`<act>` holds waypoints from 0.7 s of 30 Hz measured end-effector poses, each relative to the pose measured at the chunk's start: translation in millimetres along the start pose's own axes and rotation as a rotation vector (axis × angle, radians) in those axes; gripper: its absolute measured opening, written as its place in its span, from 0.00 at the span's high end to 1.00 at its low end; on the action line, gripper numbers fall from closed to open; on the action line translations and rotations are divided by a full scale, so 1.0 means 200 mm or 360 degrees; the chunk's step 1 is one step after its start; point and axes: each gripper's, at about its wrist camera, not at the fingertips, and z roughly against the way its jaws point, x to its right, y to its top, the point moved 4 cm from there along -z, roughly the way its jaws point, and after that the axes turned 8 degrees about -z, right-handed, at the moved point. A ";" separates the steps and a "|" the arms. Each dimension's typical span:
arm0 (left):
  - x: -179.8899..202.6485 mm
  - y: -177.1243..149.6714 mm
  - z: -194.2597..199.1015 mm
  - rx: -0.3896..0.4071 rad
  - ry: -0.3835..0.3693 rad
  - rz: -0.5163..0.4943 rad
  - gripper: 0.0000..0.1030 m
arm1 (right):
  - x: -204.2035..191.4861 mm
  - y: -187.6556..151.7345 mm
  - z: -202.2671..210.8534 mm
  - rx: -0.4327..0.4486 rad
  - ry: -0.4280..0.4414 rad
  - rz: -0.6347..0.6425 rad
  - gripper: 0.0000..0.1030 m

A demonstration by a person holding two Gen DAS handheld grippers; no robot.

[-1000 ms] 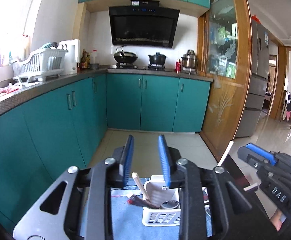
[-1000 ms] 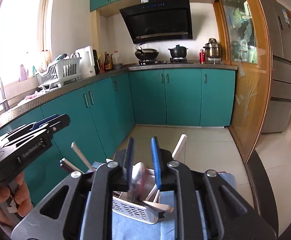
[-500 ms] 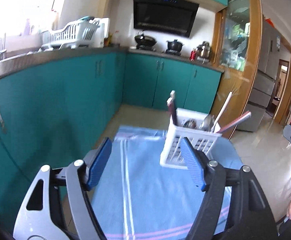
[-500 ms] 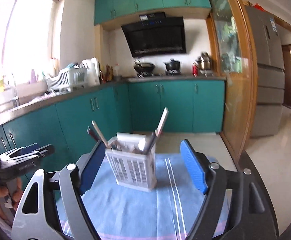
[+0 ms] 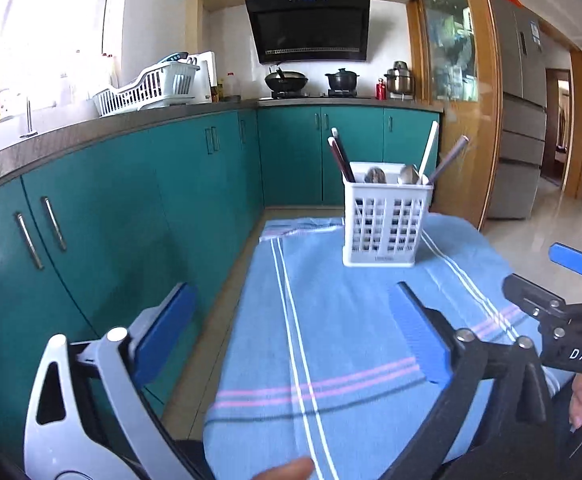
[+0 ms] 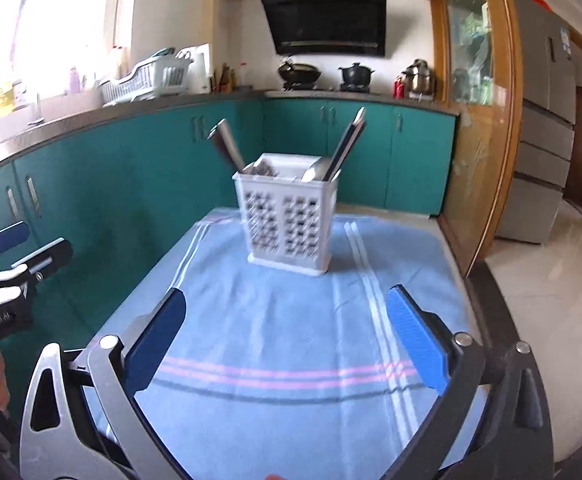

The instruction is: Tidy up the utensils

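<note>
Above cloth (image 5: 331, 320), left tool (image 5: 291, 328) opening, empty

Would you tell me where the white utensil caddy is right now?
The white utensil caddy stands upright near the far end of the blue striped cloth, ahead of both grippers and untouched, with teal cabinets behind.

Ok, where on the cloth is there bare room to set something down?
The blue cloth is bare from the white basket forward to both claws, and along its left stripes. Only the far end around the basket is crowded.
</note>
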 end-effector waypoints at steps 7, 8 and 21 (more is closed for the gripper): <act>0.02 -0.04 0.12 0.0043 0.0053 0.0019 0.04 | 0.03 -0.02 0.17 0.0144 -0.0113 -0.0062 0.03; 0.03 -0.02 0.12 0.0052 0.0049 0.0017 0.04 | 0.05 -0.02 0.19 0.0157 -0.0119 -0.0082 0.03; 0.17 0.06 0.28 0.0162 -0.0075 -0.0026 0.04 | 0.12 -0.06 0.40 0.0248 -0.0195 -0.0210 0.03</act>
